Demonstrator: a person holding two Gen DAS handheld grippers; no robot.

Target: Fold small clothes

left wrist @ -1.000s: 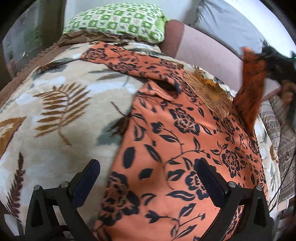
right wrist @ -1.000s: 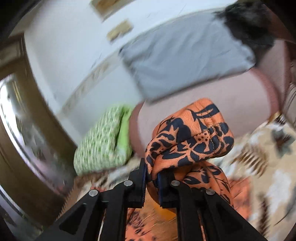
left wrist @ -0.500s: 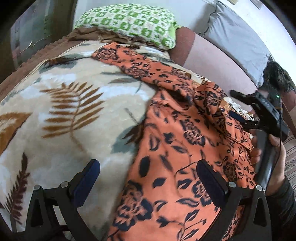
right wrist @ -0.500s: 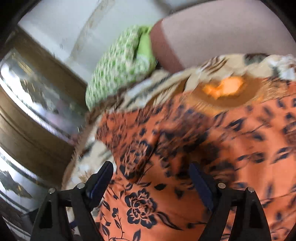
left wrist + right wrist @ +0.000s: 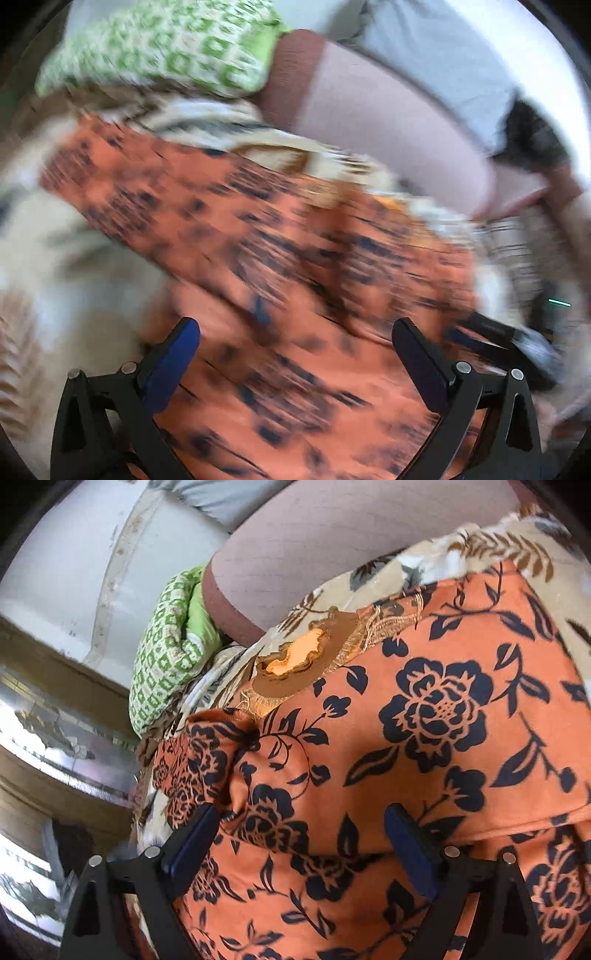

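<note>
Orange floral garment (image 5: 424,716) spread on leaf-print blanket (image 5: 480,550): looks soft, light, limp. Best pinched at sleeve edge or hem. Right gripper (image 5: 297,845) opening, nothing held; left gripper (image 5: 295,354) spread, empty.

From my feed: bed spread with a cream blanket (image 5: 480,550) printed in brown fern leaves. Green-and-white checked pillow (image 5: 162,657) at its head, touching a mauve bolster (image 5: 295,554) with a darker brown end band. Grey cushion (image 5: 424,48) behind the bolster. White wall (image 5: 66,565), scuffed. Wooden frame (image 5: 55,768) with shiny reflective panels at left. Daylight, even; left view badly motion-blurred.
</note>
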